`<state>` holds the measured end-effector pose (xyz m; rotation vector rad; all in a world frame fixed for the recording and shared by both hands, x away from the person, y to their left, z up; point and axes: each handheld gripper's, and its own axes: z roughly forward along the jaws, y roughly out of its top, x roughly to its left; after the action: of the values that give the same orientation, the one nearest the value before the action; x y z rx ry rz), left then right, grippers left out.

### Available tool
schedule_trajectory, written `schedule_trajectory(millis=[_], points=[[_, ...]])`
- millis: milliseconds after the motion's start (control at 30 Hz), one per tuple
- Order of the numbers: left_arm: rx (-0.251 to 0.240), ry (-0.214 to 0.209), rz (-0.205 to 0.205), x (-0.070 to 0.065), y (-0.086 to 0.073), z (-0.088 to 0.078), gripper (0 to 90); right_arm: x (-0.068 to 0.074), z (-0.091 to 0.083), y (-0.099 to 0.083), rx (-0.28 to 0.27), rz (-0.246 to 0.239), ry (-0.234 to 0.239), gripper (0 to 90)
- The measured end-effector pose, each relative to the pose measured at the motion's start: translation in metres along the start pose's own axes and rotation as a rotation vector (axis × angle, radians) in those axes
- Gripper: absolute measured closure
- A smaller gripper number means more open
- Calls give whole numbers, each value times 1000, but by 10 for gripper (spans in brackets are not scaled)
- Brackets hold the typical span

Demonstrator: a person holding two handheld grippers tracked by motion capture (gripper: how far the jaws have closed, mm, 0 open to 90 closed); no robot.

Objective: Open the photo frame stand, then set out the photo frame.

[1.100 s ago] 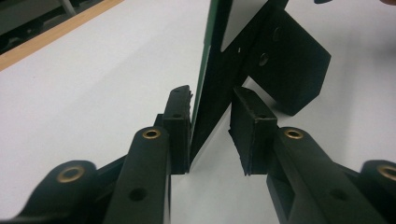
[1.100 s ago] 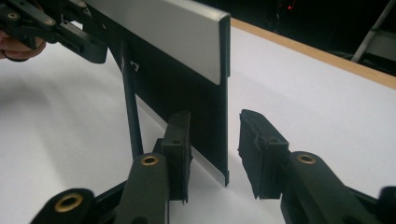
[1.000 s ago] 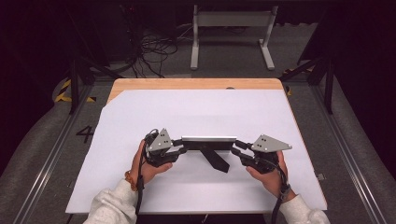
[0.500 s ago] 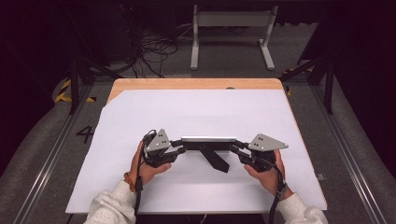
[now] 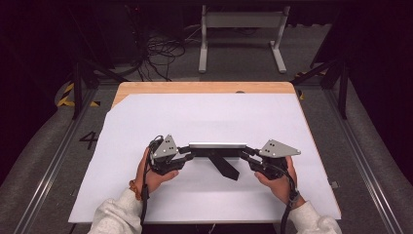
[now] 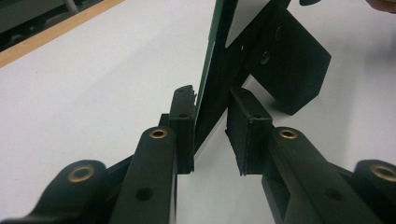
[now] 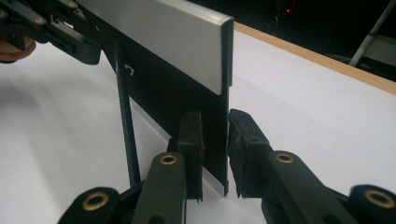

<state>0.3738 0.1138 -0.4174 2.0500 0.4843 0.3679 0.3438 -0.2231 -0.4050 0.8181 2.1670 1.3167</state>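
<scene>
A flat black panel with a silver top strip (image 5: 216, 145) stands on its long edge on the white table cover, propped by a black stand leg (image 5: 225, 166) that slants toward me. My left gripper (image 5: 187, 152) is shut on the panel's left end; in the left gripper view its pads (image 6: 184, 126) clamp the thin panel edge (image 6: 243, 60). My right gripper (image 5: 246, 152) is shut on the right end, its jaws having just been closing; in the right gripper view its pads (image 7: 191, 140) press both faces of the panel (image 7: 159, 28). The far gripper (image 7: 70, 42) holds the other end.
The white cover (image 5: 204, 112) spreads over a wooden table whose back edge (image 5: 204, 87) shows. Beyond it stand a grey metal frame (image 5: 241, 22) and loose cables (image 5: 160, 48) on the floor. Metal rails (image 5: 48, 165) run along both sides.
The right gripper has edged slightly inward toward the panel's end. The panel and the left hand stay where they were.
</scene>
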Motion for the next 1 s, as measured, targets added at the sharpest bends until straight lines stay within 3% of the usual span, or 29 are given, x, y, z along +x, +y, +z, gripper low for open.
schedule_trajectory(millis=[1000], points=[[16,12,13,-2,-1,-5,784,-6,9,3,3,21,12,742]])
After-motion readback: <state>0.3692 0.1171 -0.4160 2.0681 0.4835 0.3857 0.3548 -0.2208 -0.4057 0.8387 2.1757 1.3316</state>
